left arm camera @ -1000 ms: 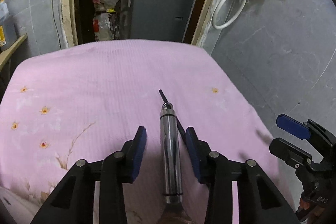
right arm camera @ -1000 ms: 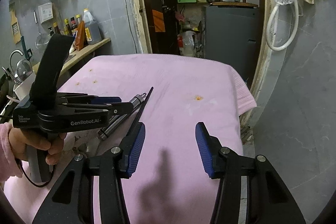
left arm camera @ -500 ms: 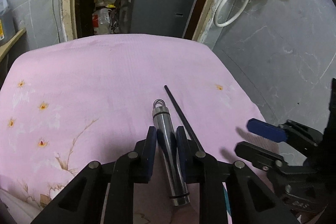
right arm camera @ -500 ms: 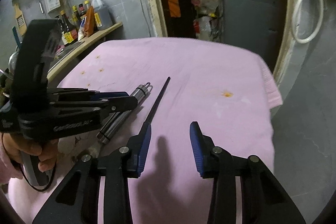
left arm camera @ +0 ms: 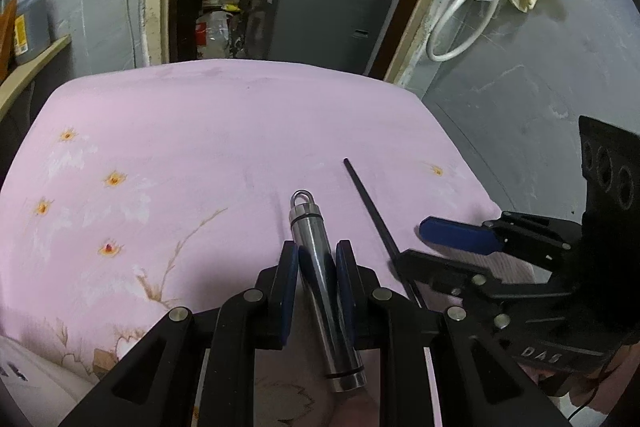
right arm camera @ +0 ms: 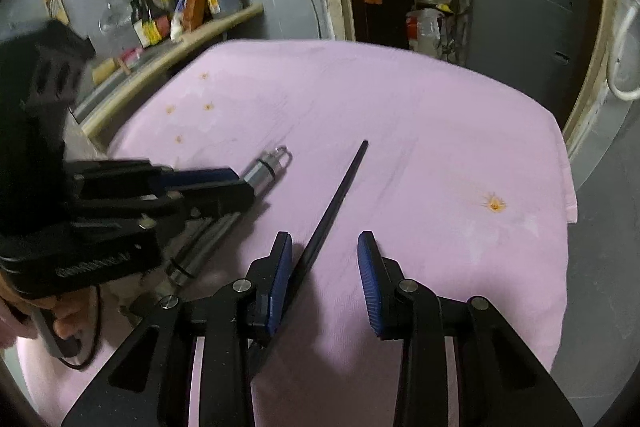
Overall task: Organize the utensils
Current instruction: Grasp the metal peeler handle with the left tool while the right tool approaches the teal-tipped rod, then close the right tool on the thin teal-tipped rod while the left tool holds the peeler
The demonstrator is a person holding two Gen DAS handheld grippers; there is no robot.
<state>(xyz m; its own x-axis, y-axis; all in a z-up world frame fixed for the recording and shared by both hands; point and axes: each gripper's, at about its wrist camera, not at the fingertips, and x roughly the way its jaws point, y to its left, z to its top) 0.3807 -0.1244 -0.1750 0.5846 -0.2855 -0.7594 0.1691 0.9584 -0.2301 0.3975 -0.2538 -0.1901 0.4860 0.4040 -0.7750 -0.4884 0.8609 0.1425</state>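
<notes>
A slim steel cylinder case (left arm camera: 320,267) with a ring cap lies on the pink cloth (left arm camera: 200,147). My left gripper (left arm camera: 318,269) is shut on the case at its middle. It also shows in the right wrist view (right arm camera: 264,173), with the left gripper (right arm camera: 208,187) clamped round it. A black chopstick (left arm camera: 372,215) lies on the cloth just right of the case. My right gripper (right arm camera: 324,267) is open and low over the chopstick's (right arm camera: 332,203) near end, which runs along the inside of its left finger (right arm camera: 278,267). The right gripper also shows in the left wrist view (left arm camera: 436,243).
The pink flowered cloth (right arm camera: 440,147) covers the whole table and drops off at the right edge. A grey cabinet (left arm camera: 324,15) stands in the doorway beyond. A wooden shelf with bottles (right arm camera: 180,7) is at the far left. A grey wall (left arm camera: 540,87) lies to the right.
My left gripper closed on the steel case, which was lying between its open fingers. My right gripper moved left and down over the chopstick and narrowed its opening.
</notes>
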